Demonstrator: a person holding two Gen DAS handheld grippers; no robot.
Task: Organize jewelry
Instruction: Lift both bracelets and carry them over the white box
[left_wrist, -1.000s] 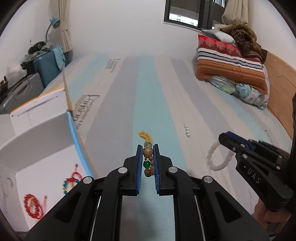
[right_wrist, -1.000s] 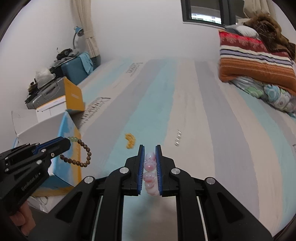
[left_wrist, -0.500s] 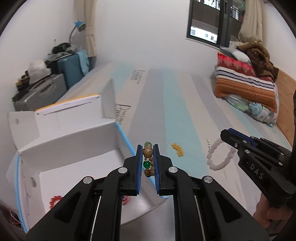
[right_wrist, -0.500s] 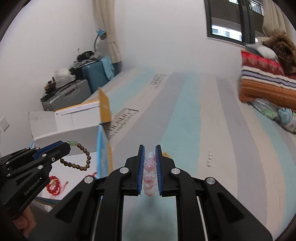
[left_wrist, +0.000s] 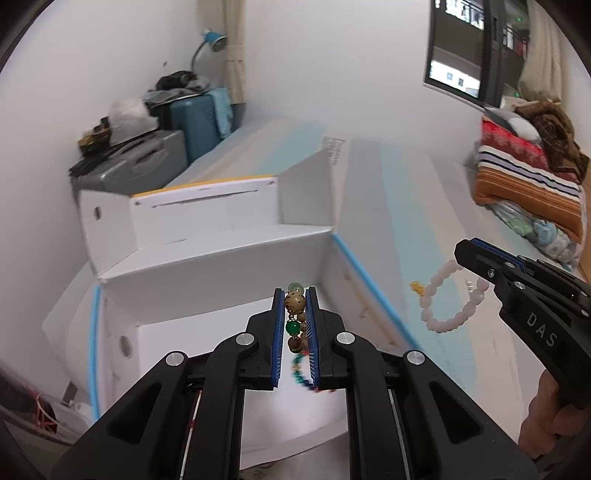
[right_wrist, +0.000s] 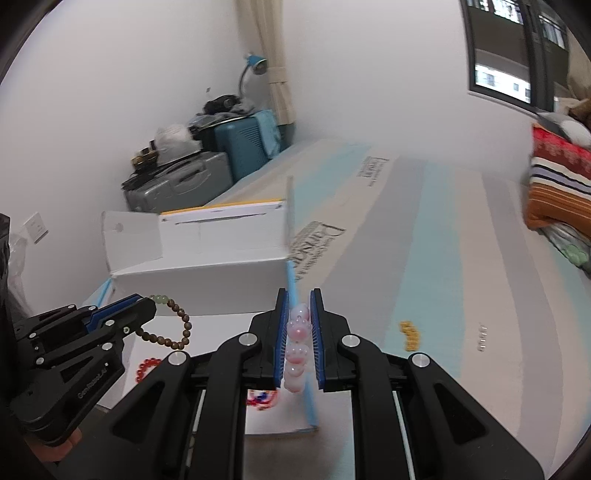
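Note:
My left gripper (left_wrist: 294, 325) is shut on a brown wooden bead bracelet (left_wrist: 294, 302) with green beads, held over the open white cardboard box (left_wrist: 221, 258). In the right wrist view that bracelet (right_wrist: 173, 328) hangs as a loop from the left gripper (right_wrist: 147, 308). My right gripper (right_wrist: 298, 332) is shut on a pale pink bead bracelet (right_wrist: 297, 332), above the box's blue right edge (right_wrist: 295, 288). The left wrist view shows this pink loop (left_wrist: 448, 302) dangling from the right gripper (left_wrist: 465, 258). A red bracelet (right_wrist: 146, 367) and a multicoloured one (right_wrist: 262, 398) lie inside the box.
A yellow bead piece (right_wrist: 409, 334) and a small silver piece (right_wrist: 482, 338) lie on the striped mattress (right_wrist: 424, 240) to the right of the box. Suitcases (right_wrist: 184, 181) stand against the wall behind it. Folded blankets (left_wrist: 528, 184) are piled at the far right.
Both grippers have swung left from over the mattress to over the box, each still shut on its bracelet. The box now fills the lower middle of both views.

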